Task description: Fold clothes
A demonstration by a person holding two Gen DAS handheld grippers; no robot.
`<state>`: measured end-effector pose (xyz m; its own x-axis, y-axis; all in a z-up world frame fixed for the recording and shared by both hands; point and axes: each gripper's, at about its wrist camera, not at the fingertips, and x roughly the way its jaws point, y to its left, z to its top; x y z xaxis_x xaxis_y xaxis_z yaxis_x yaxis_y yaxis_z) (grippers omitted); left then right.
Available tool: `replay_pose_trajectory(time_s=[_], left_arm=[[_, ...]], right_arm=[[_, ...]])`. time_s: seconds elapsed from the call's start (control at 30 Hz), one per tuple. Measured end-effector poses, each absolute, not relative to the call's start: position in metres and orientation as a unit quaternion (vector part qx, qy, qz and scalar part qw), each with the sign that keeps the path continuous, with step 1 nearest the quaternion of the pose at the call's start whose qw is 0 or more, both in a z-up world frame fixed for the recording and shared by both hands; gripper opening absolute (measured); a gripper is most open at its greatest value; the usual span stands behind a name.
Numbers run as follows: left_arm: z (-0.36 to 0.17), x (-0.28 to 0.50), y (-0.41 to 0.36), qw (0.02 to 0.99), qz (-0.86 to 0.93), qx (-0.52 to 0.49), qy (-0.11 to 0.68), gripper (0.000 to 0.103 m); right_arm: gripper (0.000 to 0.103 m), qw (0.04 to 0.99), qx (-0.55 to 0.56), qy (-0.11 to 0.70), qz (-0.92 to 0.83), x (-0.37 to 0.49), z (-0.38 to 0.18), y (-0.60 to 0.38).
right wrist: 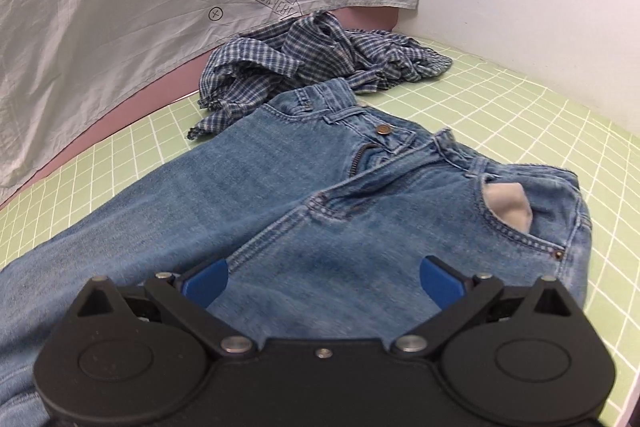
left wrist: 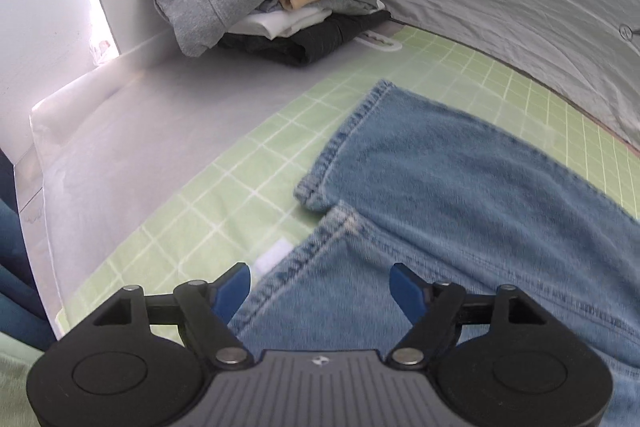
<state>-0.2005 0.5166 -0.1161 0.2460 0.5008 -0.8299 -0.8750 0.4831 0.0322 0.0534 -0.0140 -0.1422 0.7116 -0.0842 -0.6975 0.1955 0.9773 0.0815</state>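
Folding the jeans (right wrist: 280,195) spread flat on the green grid mat (left wrist: 192,211) goes best if both wide, empty claws pinch matching edges, the left claw (left wrist: 320,291) above the leg hems just ahead, the right claw (right wrist: 324,279) just short of the waistband.

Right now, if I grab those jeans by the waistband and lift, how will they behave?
The jeans would probably sag and trail, since the legs lie limp and flat across the green grid mat. The thick seams and doubled waistband suggest they are fairly heavy for cloth. The coarse denim should grip well, not slip.
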Motion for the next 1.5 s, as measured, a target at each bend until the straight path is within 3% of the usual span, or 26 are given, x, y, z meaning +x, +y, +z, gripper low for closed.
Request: replay_pose_trajectory(time_s=[0.43,0.6,0.63,0.67,0.7,0.73,0.77,1.23,1.33,1.43,1.5], left_arm=[[-0.149,-0.273,0.468,0.703,0.467,-0.305,0.44,0.084],[-0.154,-0.284,0.472,0.698,0.469,-0.344,0.418,0.08],[-0.153,-0.284,0.472,0.701,0.469,-0.339,0.416,0.069],[-0.151,-0.282,0.472,0.706,0.469,-0.327,0.418,0.048],[-0.15,-0.28,0.471,0.71,0.467,-0.312,0.425,0.037],[-0.149,-0.278,0.471,0.714,0.465,-0.297,0.432,0.017],[-0.149,-0.279,0.471,0.715,0.465,-0.297,0.429,0.007],[-0.139,-0.324,0.479,0.68,0.523,-0.321,0.401,0.008],[-0.132,-0.321,0.477,0.678,0.532,-0.315,0.397,0.019],[-0.119,-0.31,0.475,0.683,0.543,-0.302,0.384,0.039],[-0.111,-0.296,0.474,0.693,0.54,-0.295,0.376,0.047]], right_arm=[[0.103,0.906,0.062,0.413,-0.064,-0.019,-0.153,-0.069],[0.103,0.908,0.059,0.412,-0.053,-0.031,-0.15,-0.063],[0.103,0.908,0.058,0.411,-0.051,-0.033,-0.15,-0.06],[0.103,0.908,0.057,0.411,-0.049,-0.036,-0.149,-0.058],[0.103,0.909,0.056,0.411,-0.046,-0.037,-0.149,-0.055],[0.103,0.909,0.054,0.411,-0.044,-0.039,-0.148,-0.052],[0.103,0.909,0.052,0.411,-0.042,-0.041,-0.148,-0.048],[0.103,0.91,0.031,0.414,0.0,-0.037,-0.143,-0.023],[0.103,0.91,0.032,0.413,0.002,-0.033,-0.143,-0.024],[0.103,0.911,0.032,0.41,0.004,-0.029,-0.141,-0.025],[0.103,0.915,0.029,0.403,0.006,-0.023,-0.138,-0.026]])
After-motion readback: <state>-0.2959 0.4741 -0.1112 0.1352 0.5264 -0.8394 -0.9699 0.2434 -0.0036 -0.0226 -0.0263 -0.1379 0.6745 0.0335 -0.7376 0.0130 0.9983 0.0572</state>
